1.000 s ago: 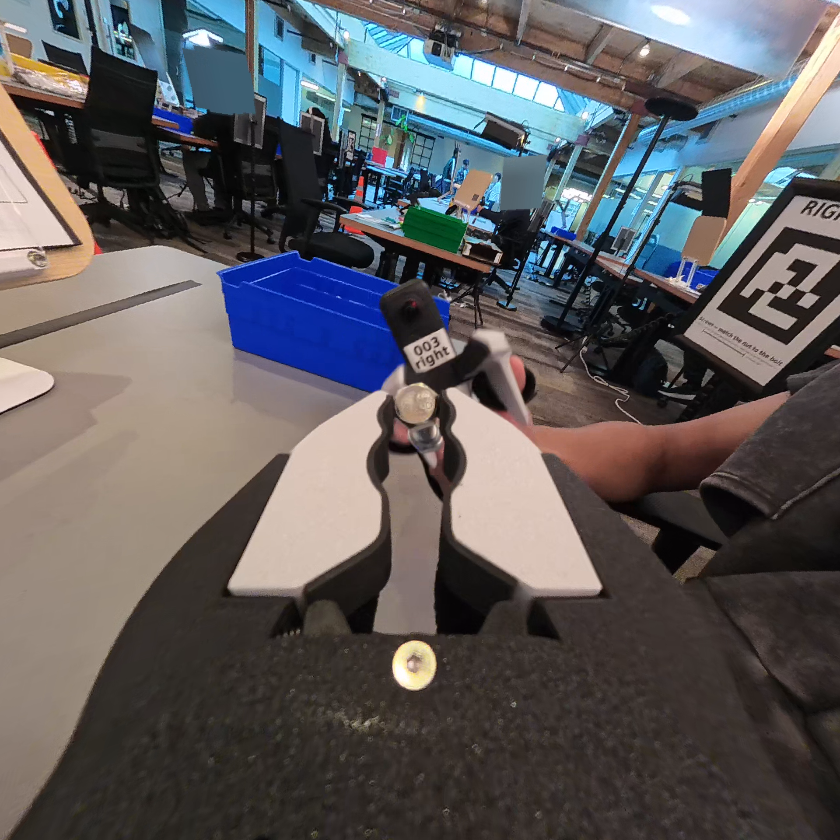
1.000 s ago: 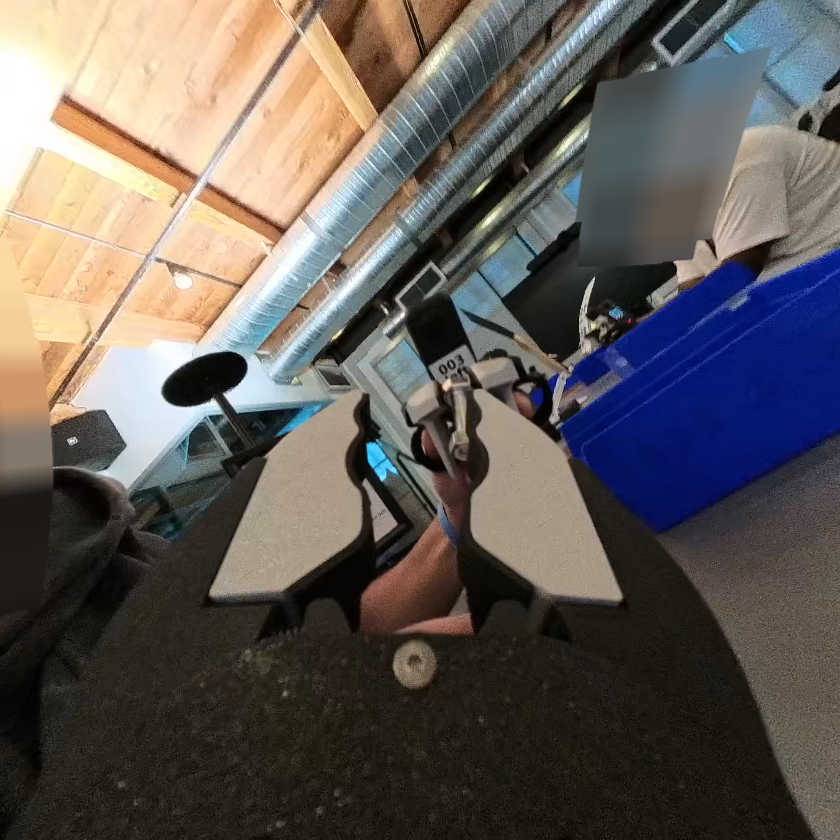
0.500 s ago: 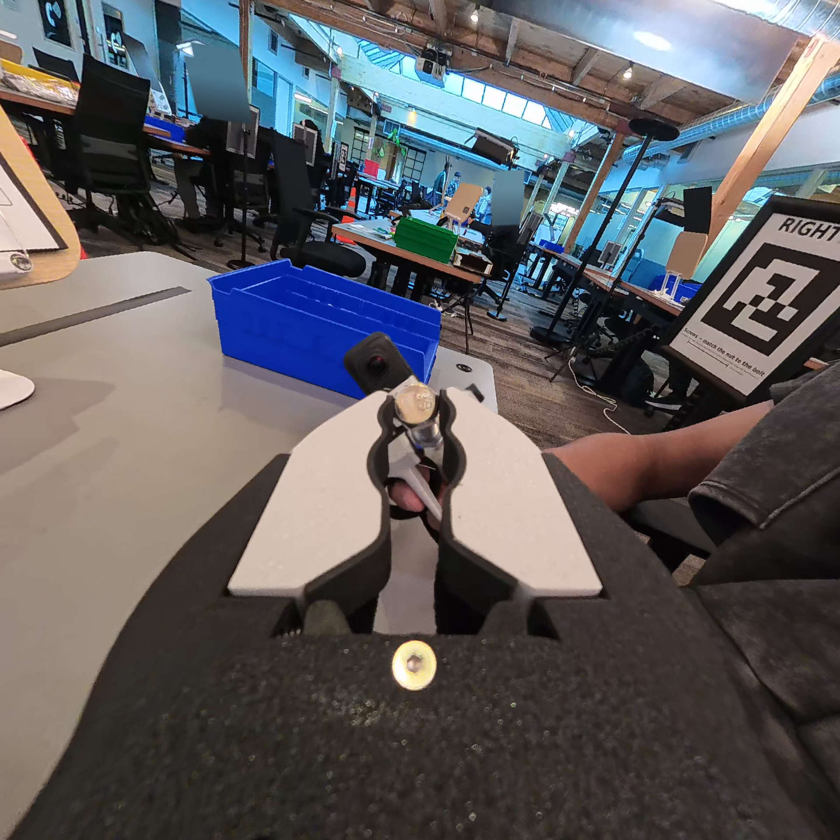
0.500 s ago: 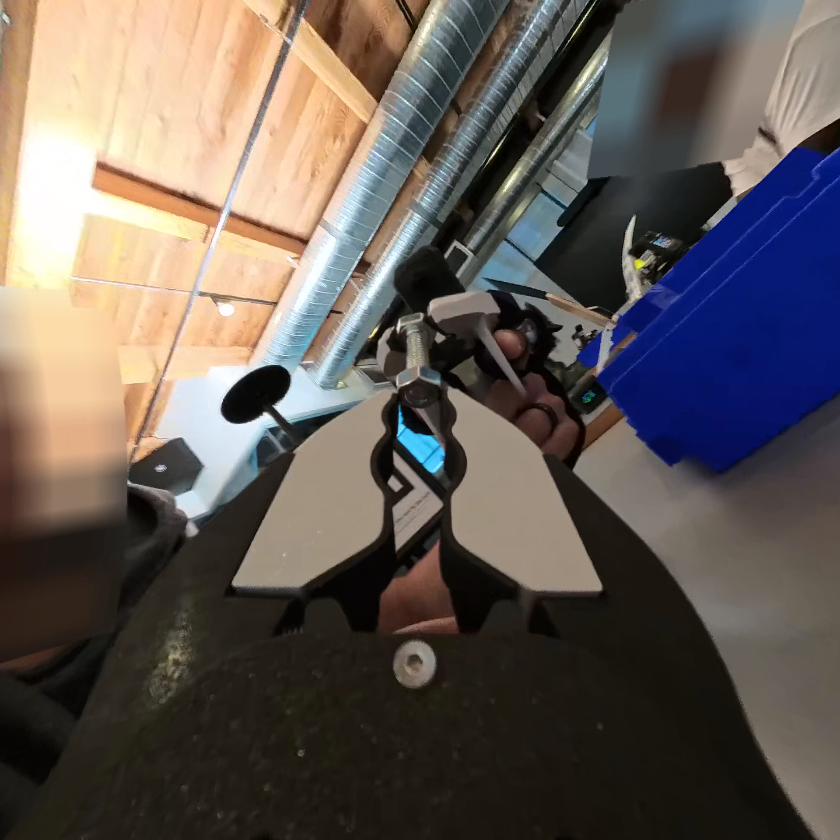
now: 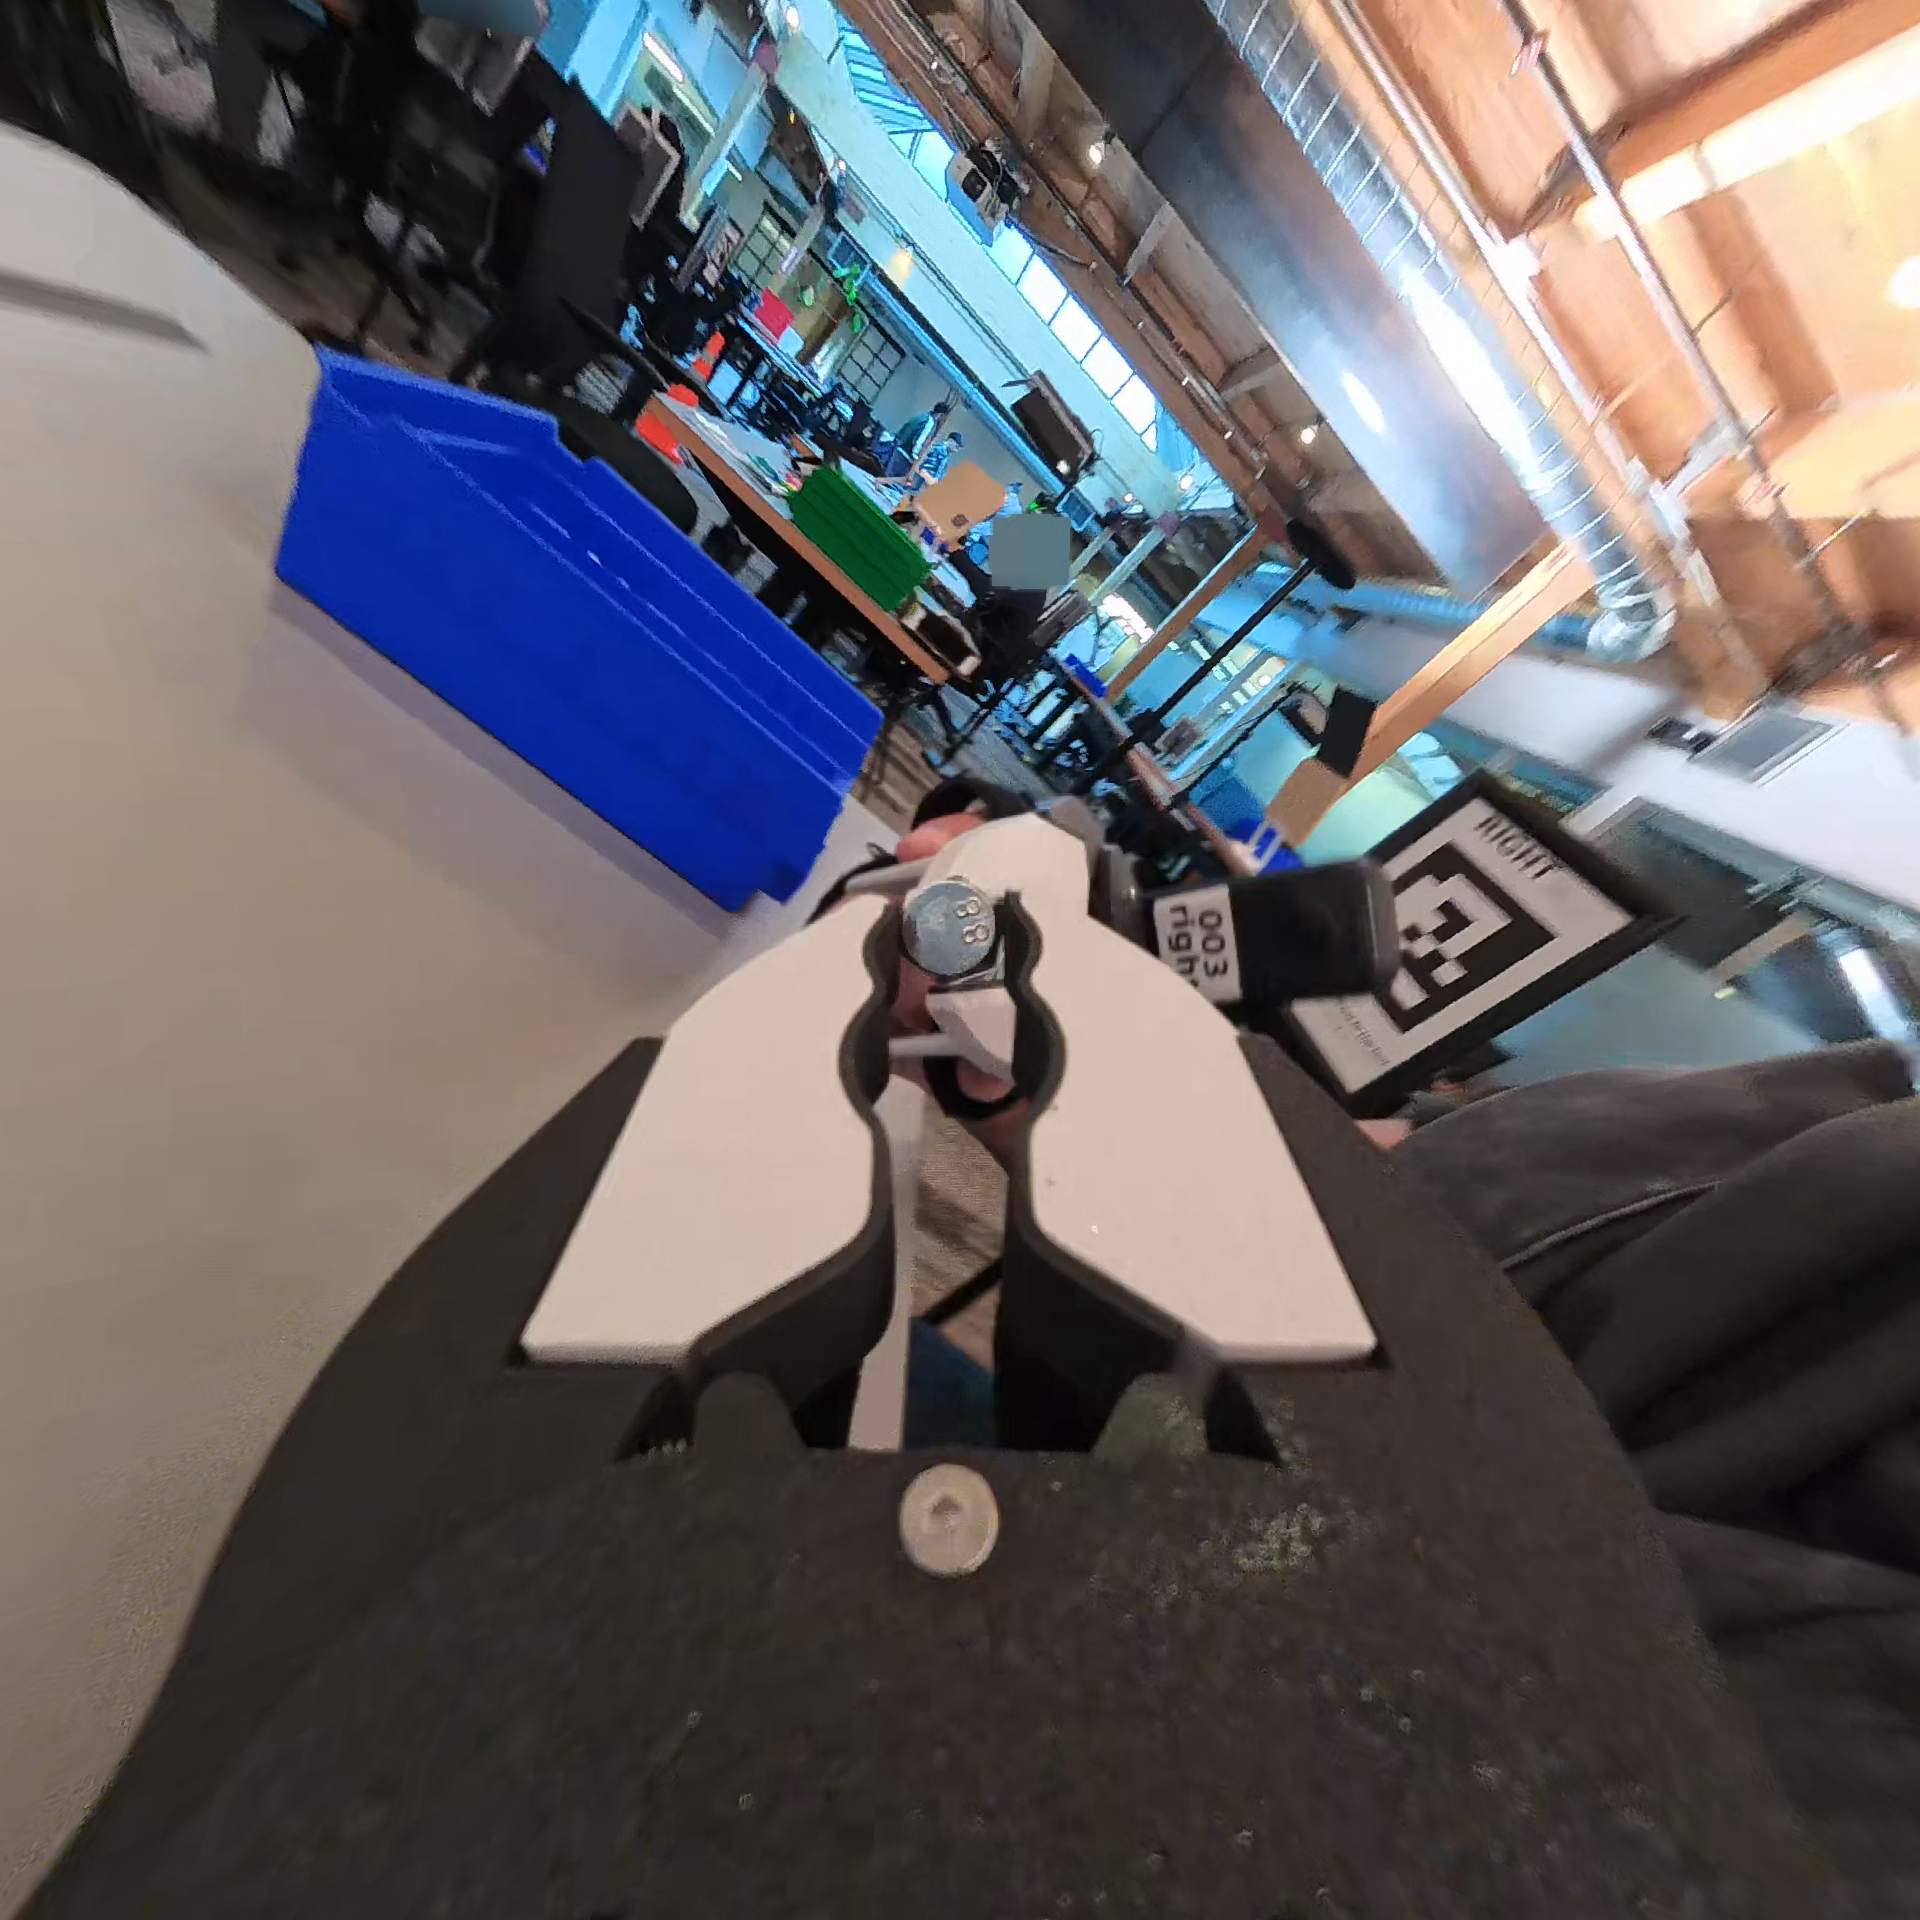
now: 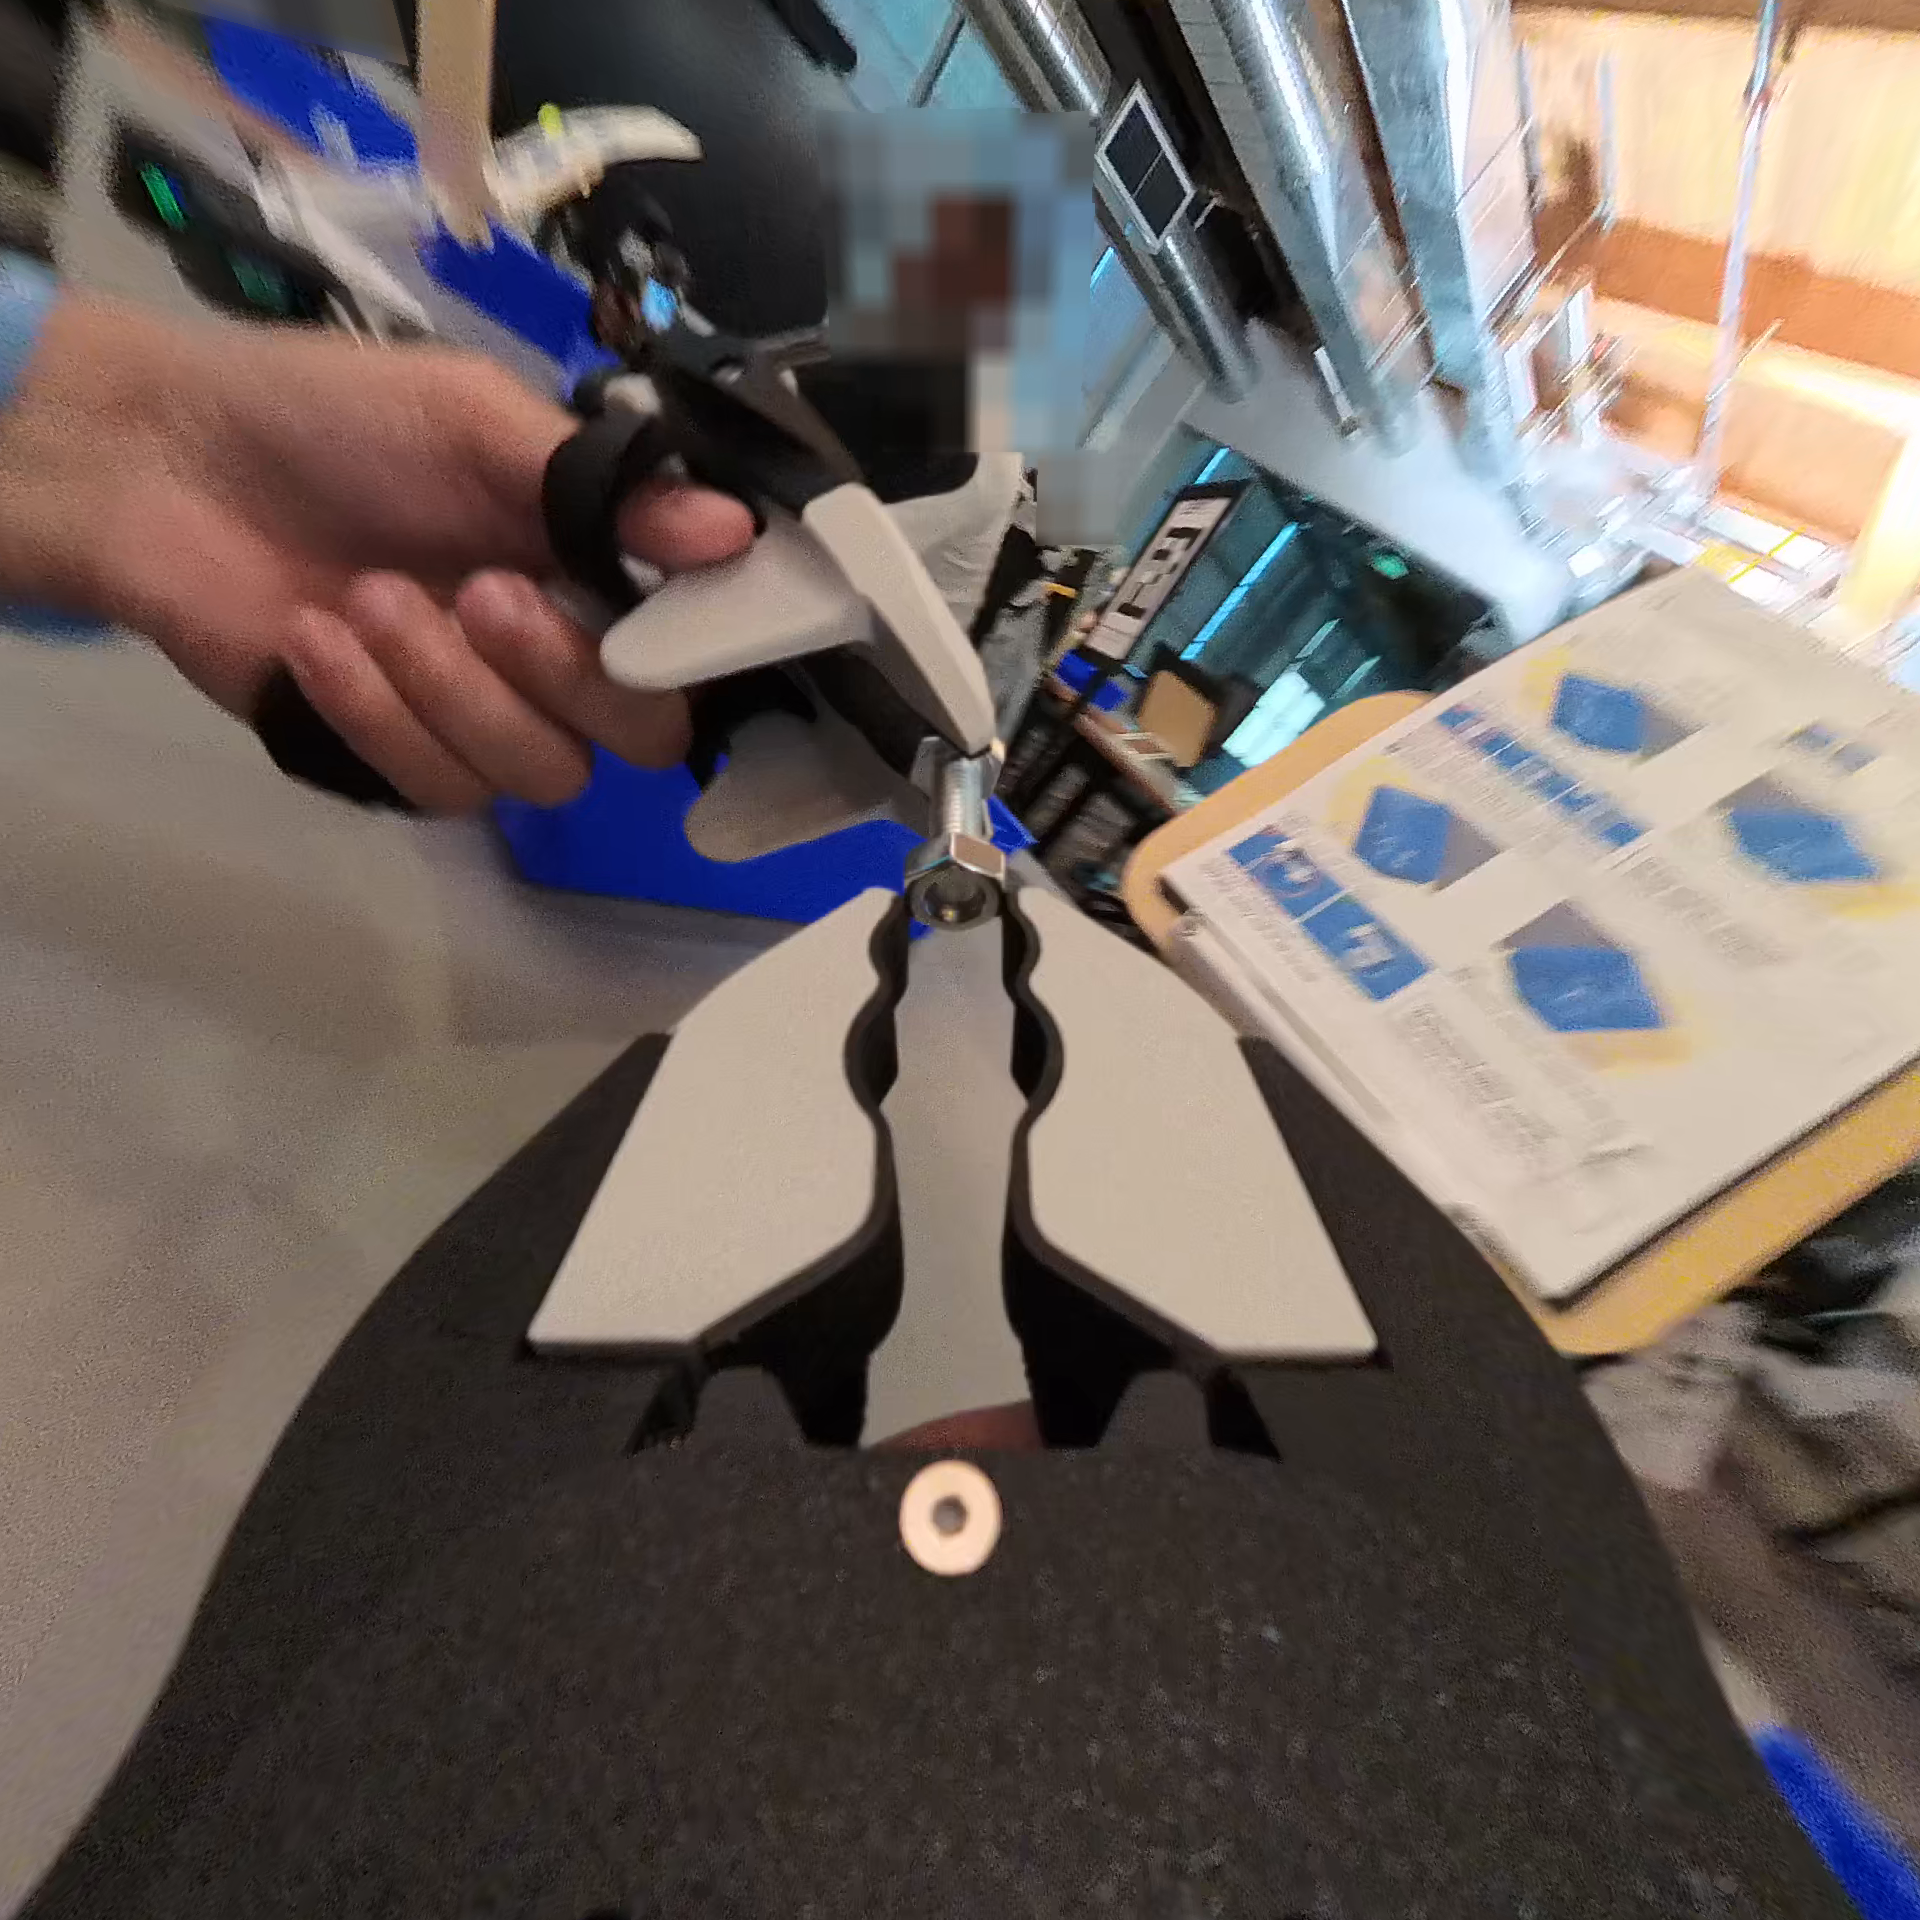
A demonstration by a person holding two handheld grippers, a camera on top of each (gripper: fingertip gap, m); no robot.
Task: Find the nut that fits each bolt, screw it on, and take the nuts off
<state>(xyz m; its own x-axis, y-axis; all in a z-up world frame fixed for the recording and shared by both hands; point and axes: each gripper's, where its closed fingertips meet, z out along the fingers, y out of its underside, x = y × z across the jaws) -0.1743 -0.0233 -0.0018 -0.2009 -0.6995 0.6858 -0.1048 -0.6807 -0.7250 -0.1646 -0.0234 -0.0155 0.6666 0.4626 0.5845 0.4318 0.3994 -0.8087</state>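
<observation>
1. Left wrist view: my left tongs (image 5: 951,935) are closed on the bolt (image 5: 948,928) by its head, held in the air off the worktop (image 5: 187,935) edge, near the blue bin (image 5: 540,623).
2. Right wrist view: my right tongs (image 6: 954,899) clamp the nut (image 6: 953,881) on the bolt's thread end.
3. Risk: tilted axes could cross-thread or jam the nut; a weak tip grip could drop it.

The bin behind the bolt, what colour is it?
Solid blue. The bin shows best in the left wrist view, on the table beyond the bolt.
</observation>
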